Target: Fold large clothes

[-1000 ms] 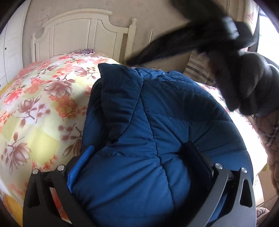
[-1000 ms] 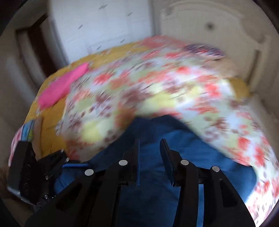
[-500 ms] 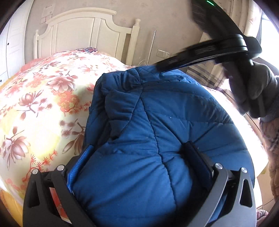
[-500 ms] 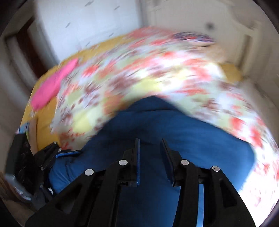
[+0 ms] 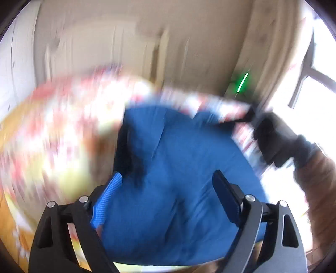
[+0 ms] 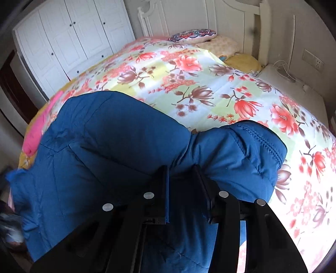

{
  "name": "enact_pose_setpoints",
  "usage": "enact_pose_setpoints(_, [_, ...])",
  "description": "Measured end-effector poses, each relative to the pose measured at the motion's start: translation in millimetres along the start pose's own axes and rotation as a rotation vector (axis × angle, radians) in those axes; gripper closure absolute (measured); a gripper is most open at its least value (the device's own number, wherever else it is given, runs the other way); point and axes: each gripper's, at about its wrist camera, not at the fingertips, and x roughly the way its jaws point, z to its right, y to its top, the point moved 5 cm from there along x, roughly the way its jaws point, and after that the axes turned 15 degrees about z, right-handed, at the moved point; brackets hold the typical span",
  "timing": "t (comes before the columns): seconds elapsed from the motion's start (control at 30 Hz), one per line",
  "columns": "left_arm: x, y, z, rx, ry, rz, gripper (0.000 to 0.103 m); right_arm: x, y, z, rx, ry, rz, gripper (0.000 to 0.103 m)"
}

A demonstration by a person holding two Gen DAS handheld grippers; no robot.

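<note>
A blue padded jacket [image 6: 117, 159] lies bunched on a bed covered by a flowered quilt [image 6: 201, 84]. In the right wrist view a puffy fold of the jacket sits just ahead of the right gripper [image 6: 182, 189]; its jaws stand narrow with dark blue cloth between them, but the pictures do not show whether the pads press on it. A stitched hem of the jacket curls up just right of that gripper. Beyond the jacket the quilt runs to pillows [image 6: 195, 35] and a white headboard [image 6: 231, 19], with a white wardrobe [image 6: 69, 37] far to the left and a pink cloth [image 6: 35, 134] at the left bed edge.

The left wrist view is smeared. The left gripper [image 5: 168, 189] has its jaws wide, though they have just been closing a little, and the jacket [image 5: 178, 168] fills the space between them; the pads do not seem to squeeze it. Ahead and to the right, a gloved hand [image 5: 279, 142] holds the other gripper.
</note>
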Motion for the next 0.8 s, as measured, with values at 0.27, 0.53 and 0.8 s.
enact_pose_setpoints(0.27, [147, 19, -9, 0.196, 0.198, -0.164, 0.006, -3, -3, -10, -0.002, -0.06, 0.077, 0.057])
enact_pose_setpoints(0.53, [182, -24, -38, 0.066, 0.182, -0.28, 0.002, -72, -7, 25, 0.119, -0.106, 0.219, 0.058])
enact_pose_setpoints(0.8, [183, -21, -49, 0.038, 0.17, -0.278, 0.002, -71, -90, 53, 0.122, -0.386, 0.011, 0.056])
